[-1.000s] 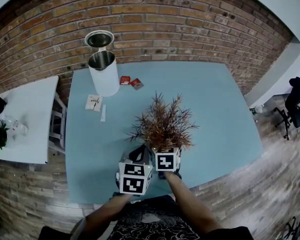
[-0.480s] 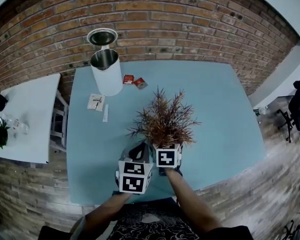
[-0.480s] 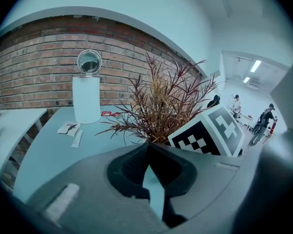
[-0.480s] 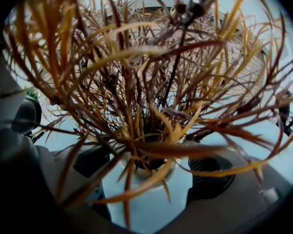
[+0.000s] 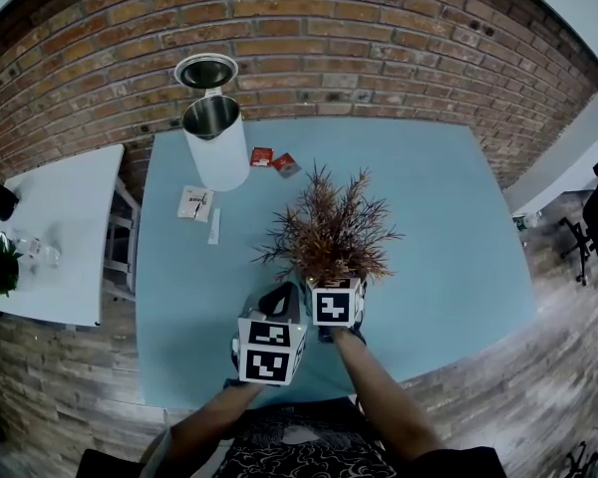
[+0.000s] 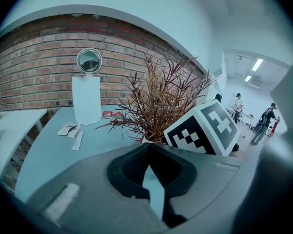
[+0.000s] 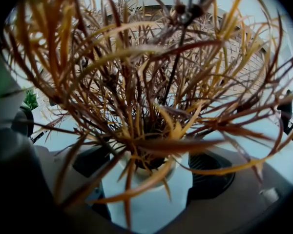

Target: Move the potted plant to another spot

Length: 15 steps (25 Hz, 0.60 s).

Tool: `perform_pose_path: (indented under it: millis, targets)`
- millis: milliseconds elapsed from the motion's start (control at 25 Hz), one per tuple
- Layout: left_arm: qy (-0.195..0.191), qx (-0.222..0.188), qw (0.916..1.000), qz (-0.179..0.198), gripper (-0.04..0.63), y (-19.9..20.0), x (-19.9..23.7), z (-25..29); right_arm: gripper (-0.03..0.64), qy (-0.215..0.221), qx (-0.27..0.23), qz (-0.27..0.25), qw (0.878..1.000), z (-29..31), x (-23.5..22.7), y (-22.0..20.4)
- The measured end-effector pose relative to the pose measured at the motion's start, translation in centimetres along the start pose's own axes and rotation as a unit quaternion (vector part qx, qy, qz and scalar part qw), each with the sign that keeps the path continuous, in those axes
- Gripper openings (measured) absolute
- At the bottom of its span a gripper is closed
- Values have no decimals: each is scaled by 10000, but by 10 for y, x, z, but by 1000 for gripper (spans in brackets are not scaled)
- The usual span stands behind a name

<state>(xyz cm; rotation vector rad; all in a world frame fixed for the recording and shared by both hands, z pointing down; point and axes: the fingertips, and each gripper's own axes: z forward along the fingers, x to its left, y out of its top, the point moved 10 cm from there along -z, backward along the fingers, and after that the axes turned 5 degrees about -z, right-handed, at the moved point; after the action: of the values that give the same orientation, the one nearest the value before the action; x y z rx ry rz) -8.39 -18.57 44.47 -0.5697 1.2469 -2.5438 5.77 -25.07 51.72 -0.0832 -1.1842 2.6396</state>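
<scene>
My right forearm reaches straight ahead, the right gripper [image 7: 147, 177] pinching the plant [image 5: 329, 232] by its white pot [image 7: 149, 204], near the table's [image 5: 439, 207] front edge. My left gripper [image 6: 147, 152] hangs just beside it, jaws pressed together, empty.

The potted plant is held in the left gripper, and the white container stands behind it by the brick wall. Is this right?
No: the right gripper holds the potted plant, its jaws closed on the white pot, as the right gripper view shows. The rest is right.
</scene>
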Motion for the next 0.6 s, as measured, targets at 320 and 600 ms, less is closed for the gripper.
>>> perform_pose_path:
  millis: [320, 600]
  targets:
    - [28, 88, 10000, -1, -2, 0, 4, 6, 495, -6, -33, 9, 10000, 13, 0, 9]
    - [90, 126, 9999, -39, -2, 2, 11, 9, 495, -22, -75, -24, 10000, 23, -1, 19]
